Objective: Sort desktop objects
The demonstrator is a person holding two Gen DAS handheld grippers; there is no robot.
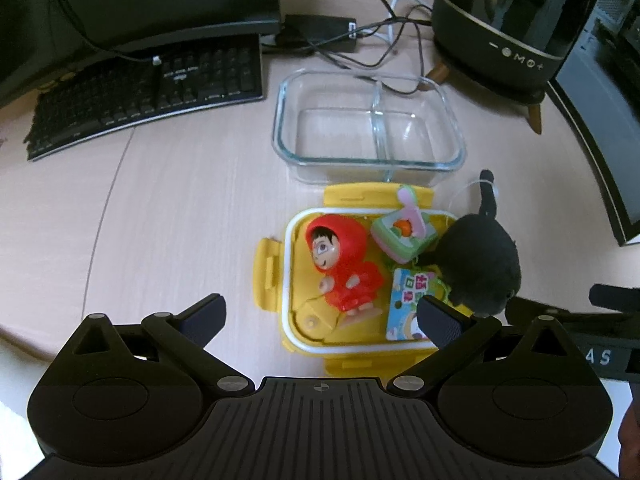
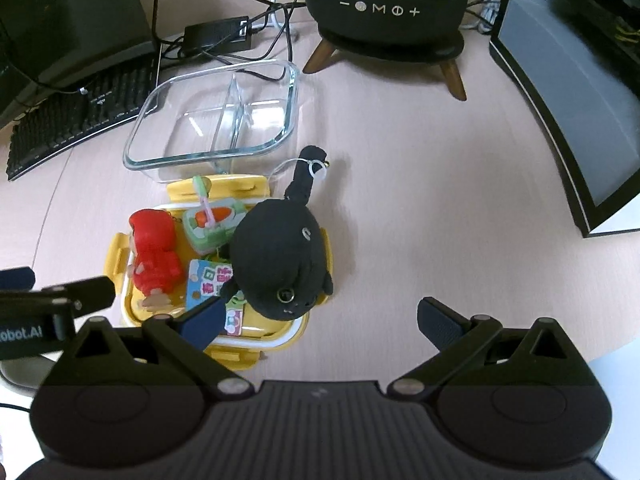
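Plainly, both tools hang wide apart and hold nothing: the left tool (image 1: 320, 316) sits over the near-left part of the yellow lid (image 1: 276, 268), the right tool (image 2: 320, 316) over bare bench (image 2: 420, 220) to the right of it. That yellow lid lies upside down with its clip flaps out, and carries four toys: a red-hooded figurine (image 1: 344, 264) lying on its back at the left, a green keychain charm (image 1: 400, 234) with an orange carrot on it at the far side, a small picture card (image 1: 408, 304) printed with Chinese characters, too small to read for certain, at the near side, and a black plush cat (image 1: 476, 264) that overhangs the lid's right edge. Just beyond the lid stands a clear glass container (image 1: 368, 124) with a divider wall, both compartments bare.

Open bench lies wide to the left and right of the lid. A black keyboard (image 1: 140, 96) and cables (image 1: 384, 36) crowd the far edge; a dark speaker (image 2: 384, 4) on wooden legs shows the marks "– M +". The left tool's body, seen from the right wrist, reads "obot.AI".
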